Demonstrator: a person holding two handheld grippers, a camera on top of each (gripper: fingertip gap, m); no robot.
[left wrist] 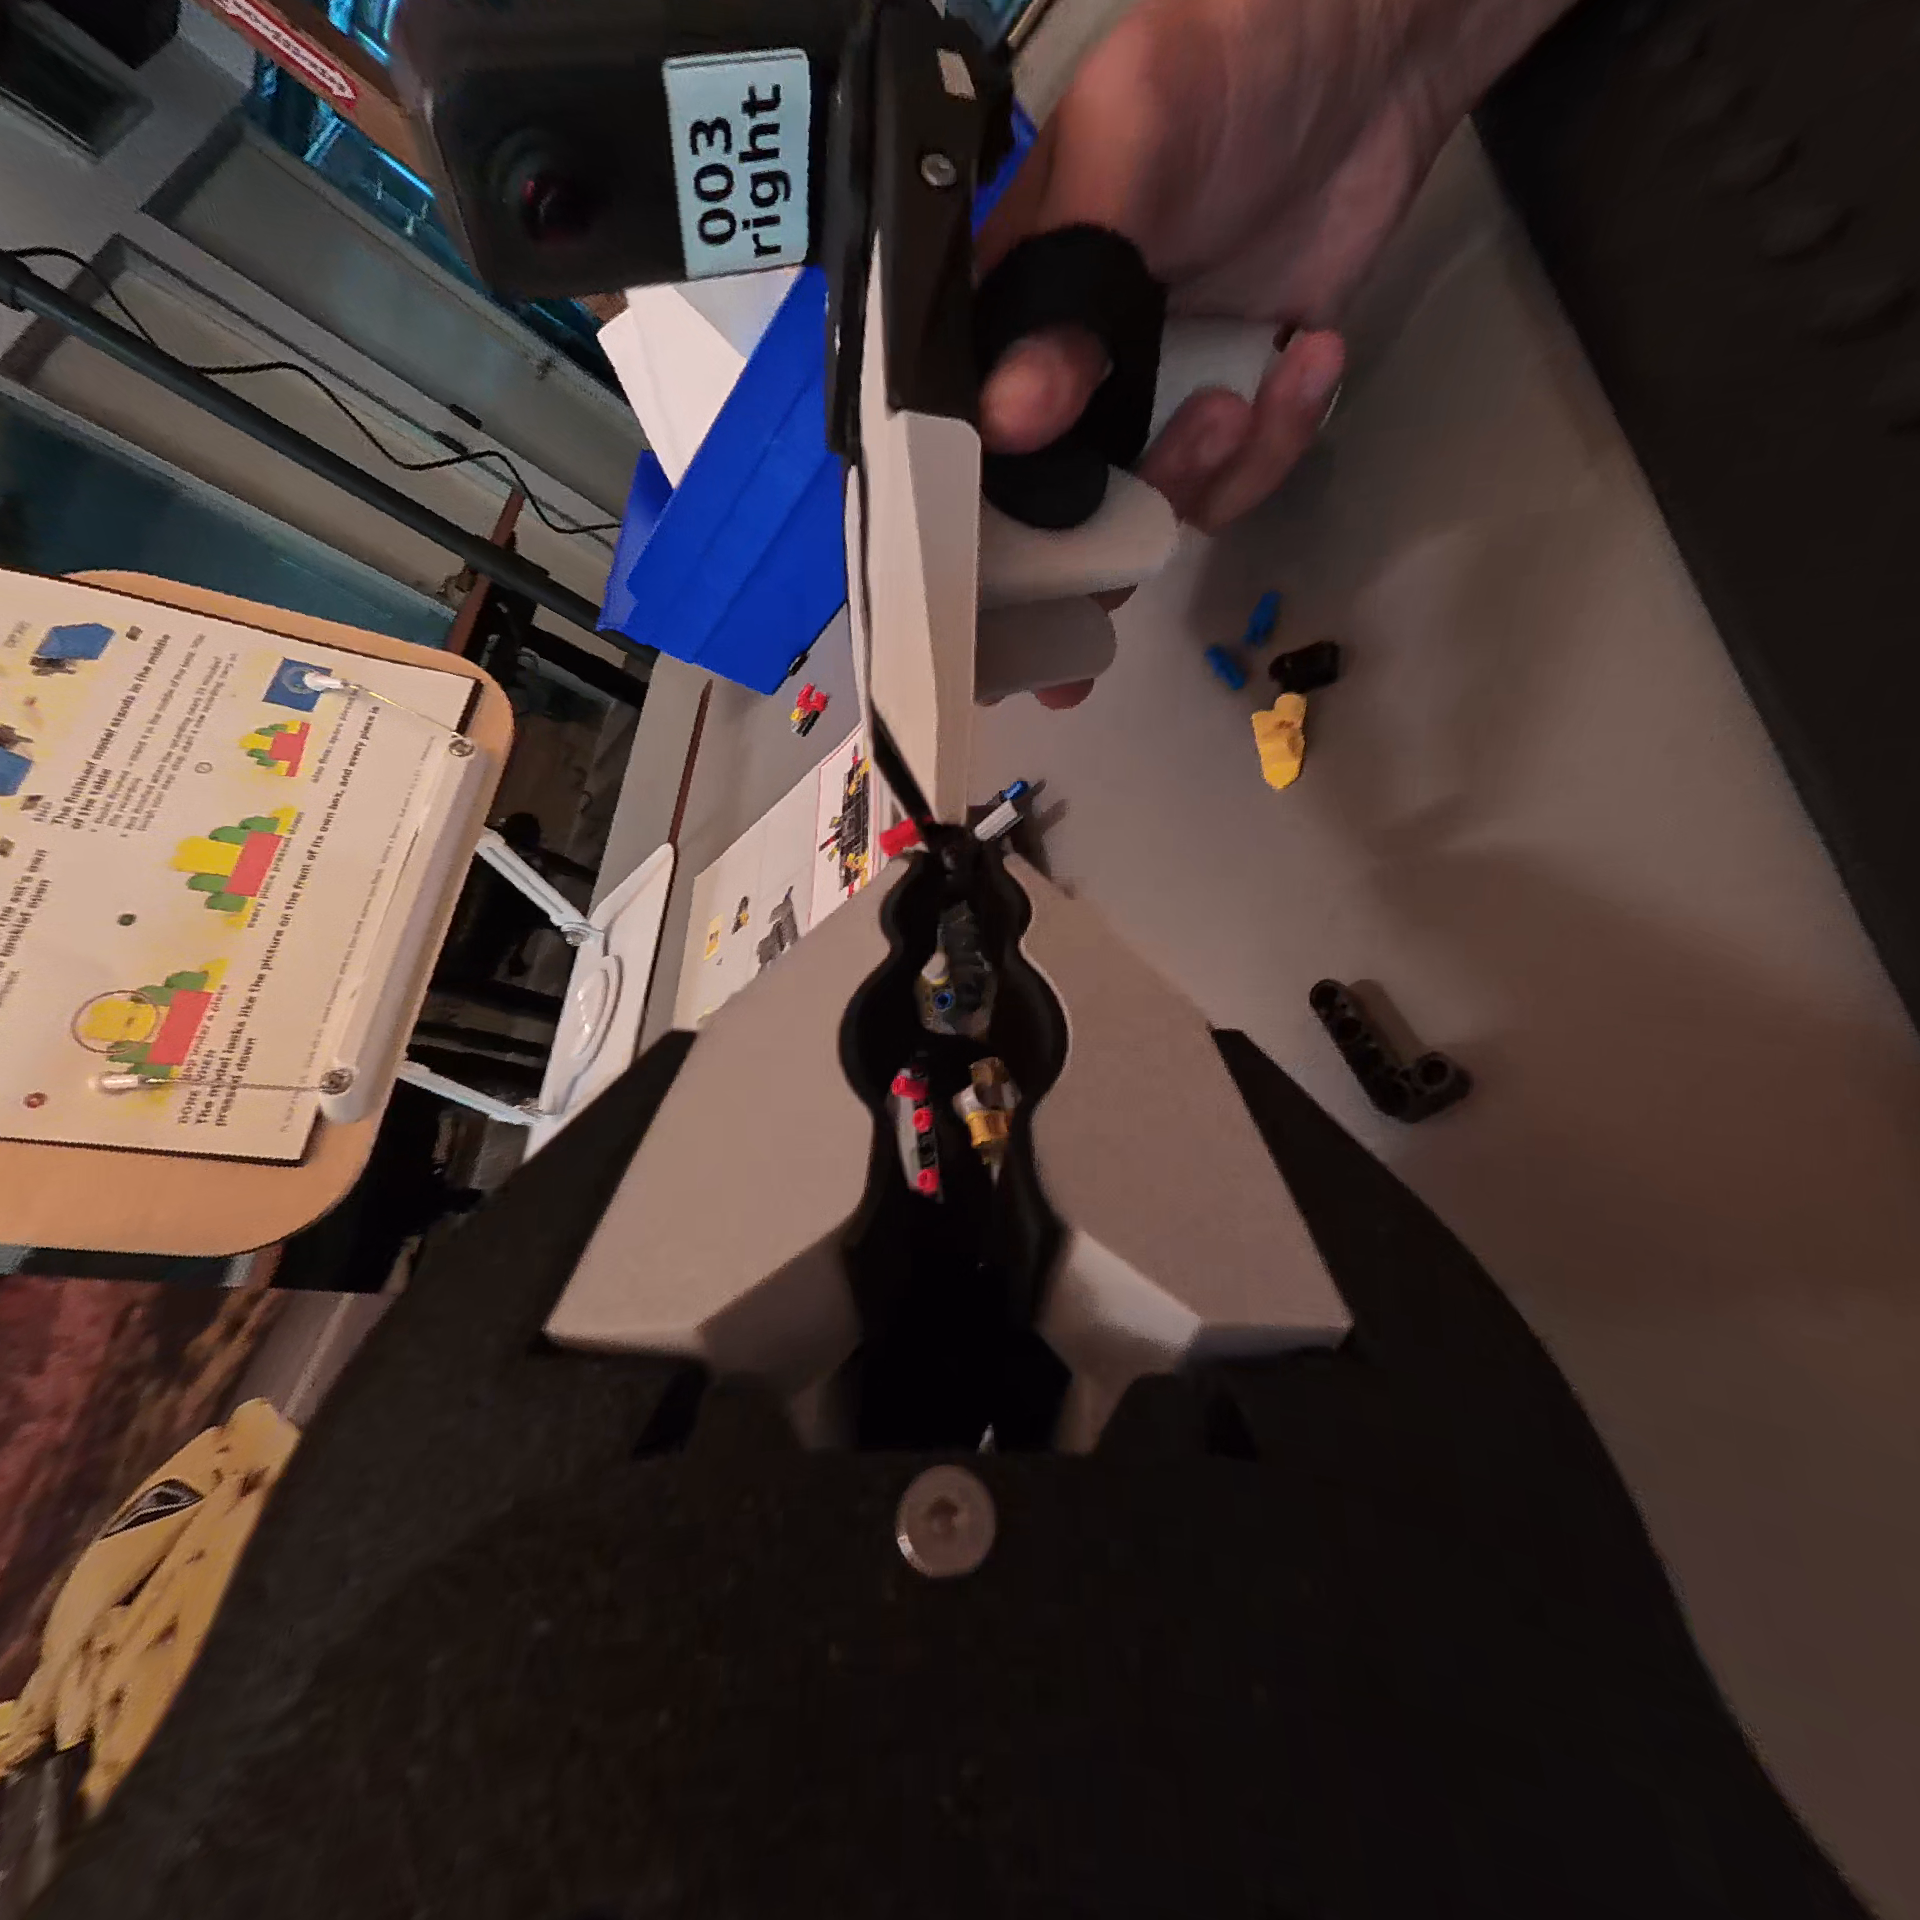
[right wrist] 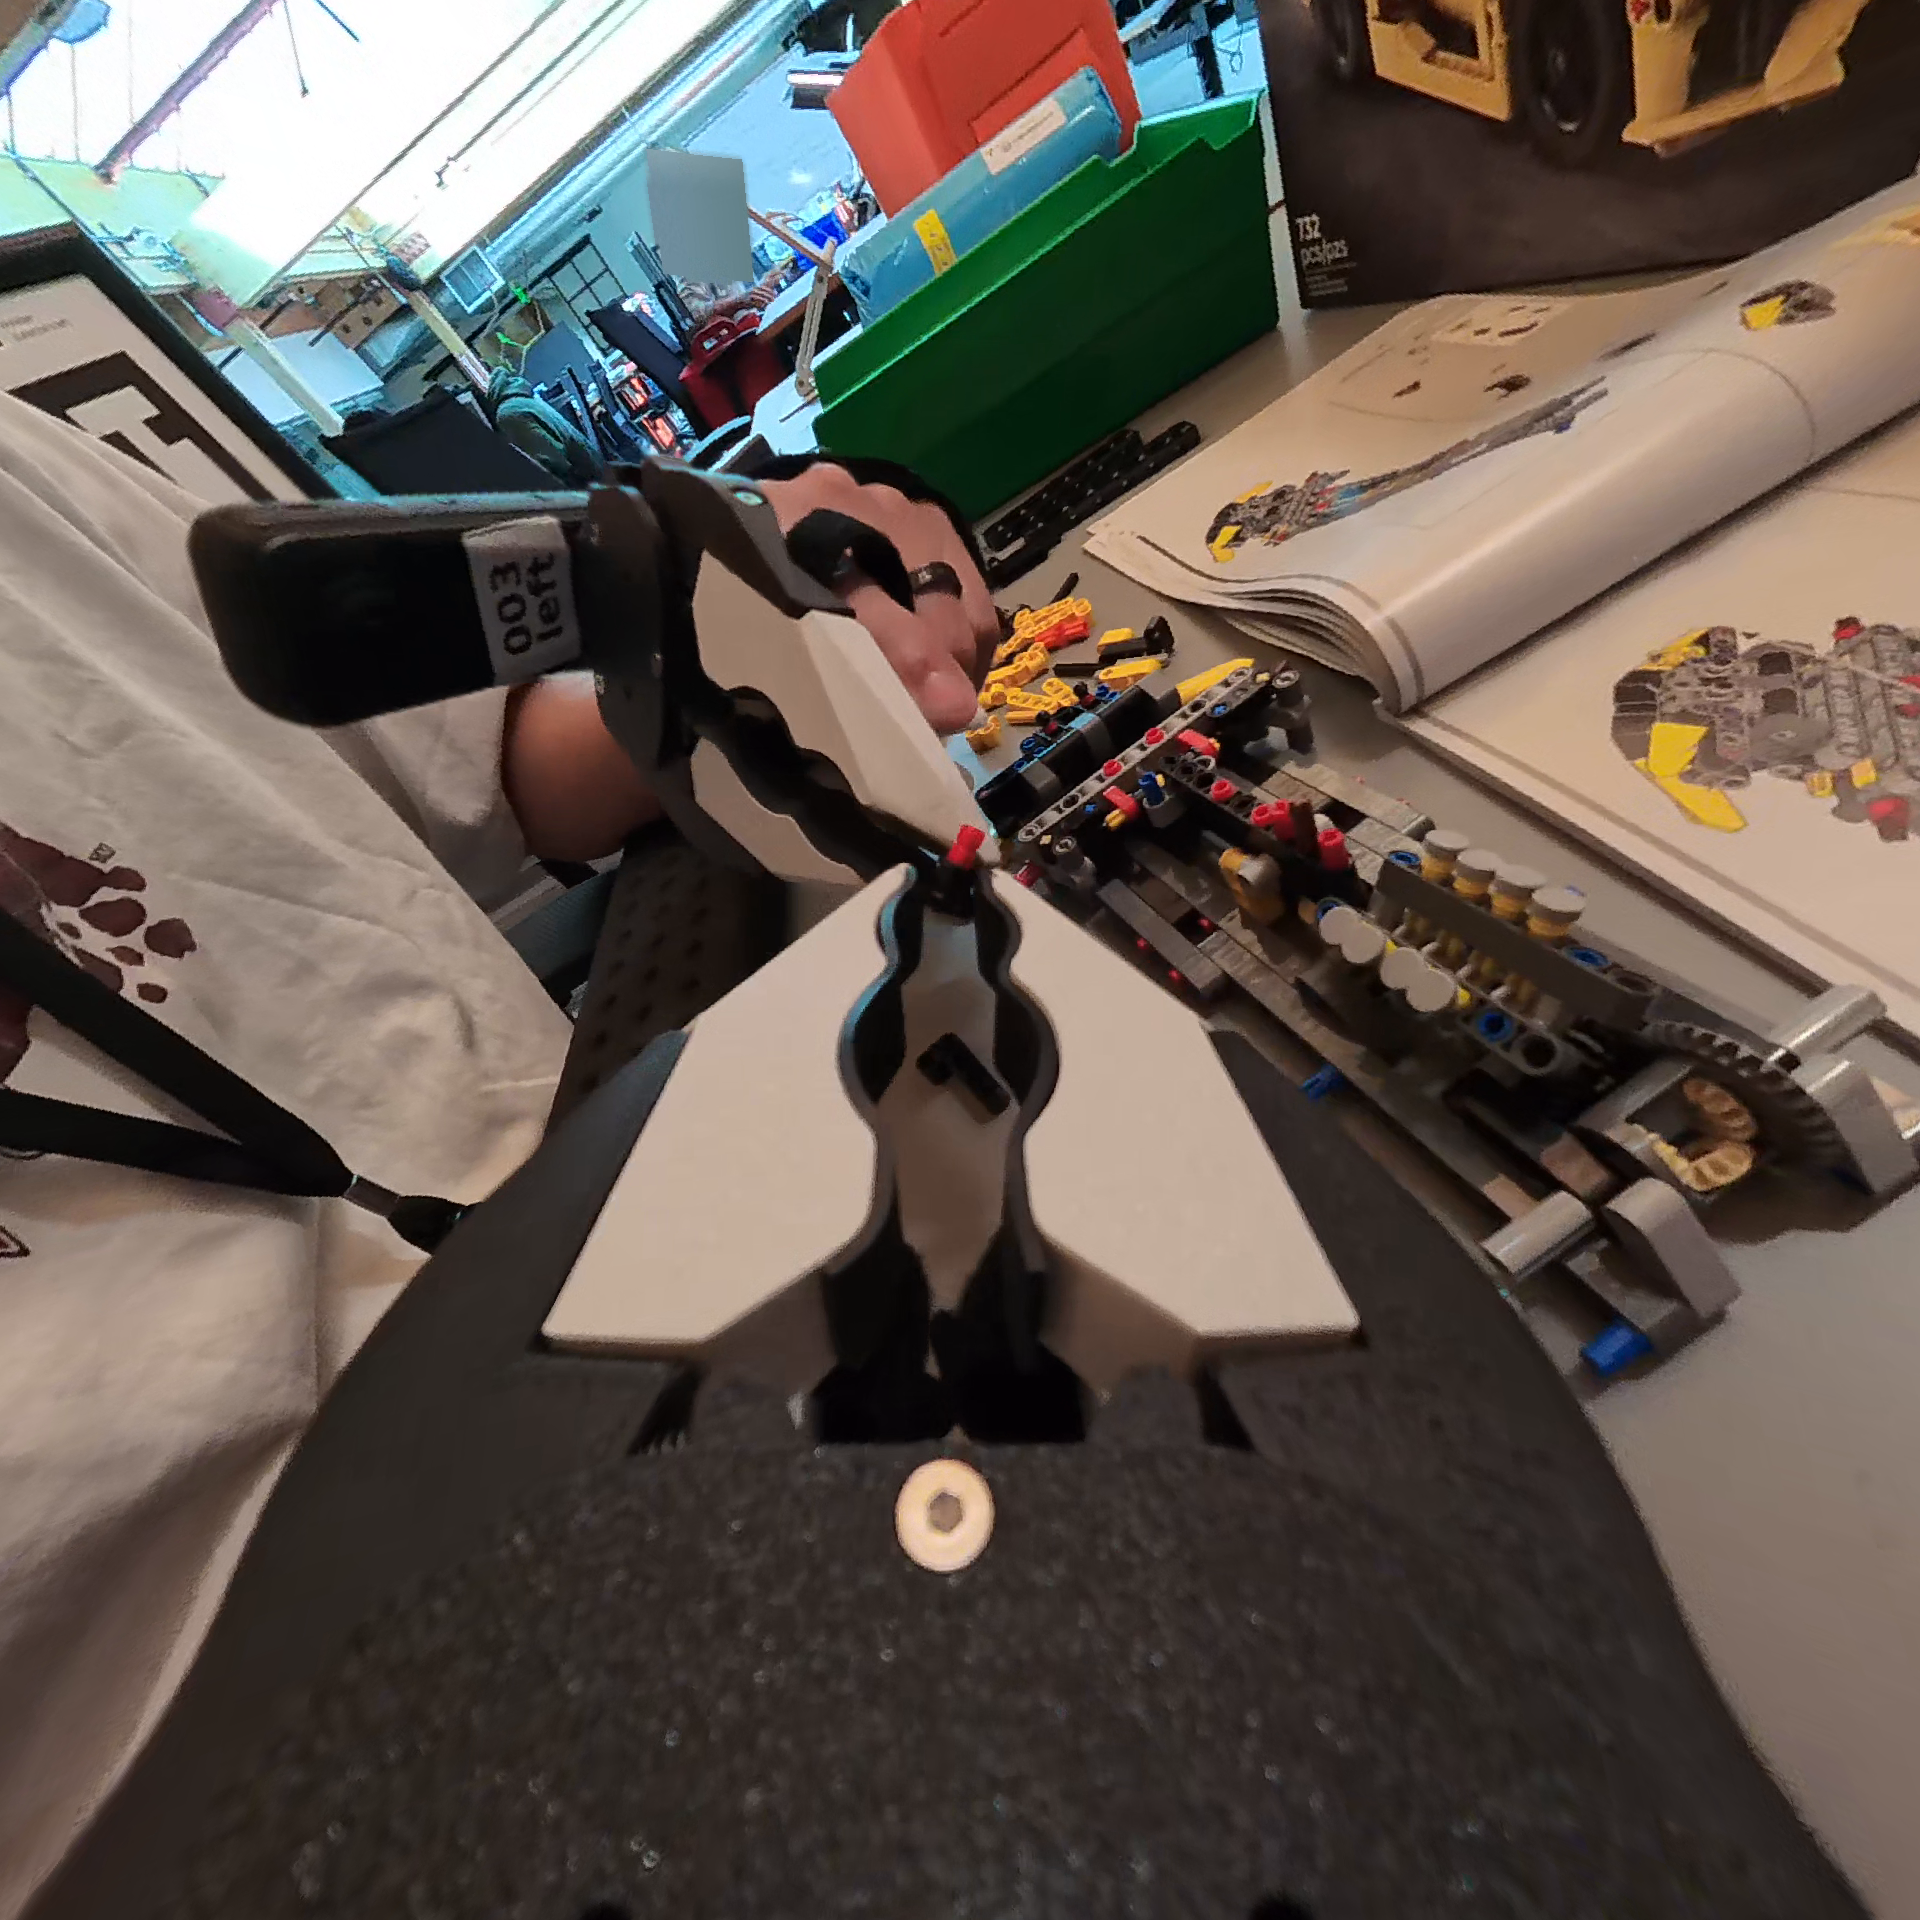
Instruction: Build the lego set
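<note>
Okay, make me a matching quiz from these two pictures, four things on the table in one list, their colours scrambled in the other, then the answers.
Things:
1. storage bin
2. folded box
3. small pin at the gripper tips
4. L-shaped beam lying alone

Colours:
A. black
B. red
C. green
D. blue

Pairs: 1-C, 2-D, 3-B, 4-A

Two grippers (right wrist: 951, 868) (left wrist: 948, 831), two blue pins (left wrist: 1242, 639), one green bin (right wrist: 1049, 343).

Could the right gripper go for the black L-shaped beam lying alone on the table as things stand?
Probably not yet: the right gripper is shut on a small black-and-red piece that the left gripper also pinches. The black L-shaped beam itself lies uncovered.
</note>
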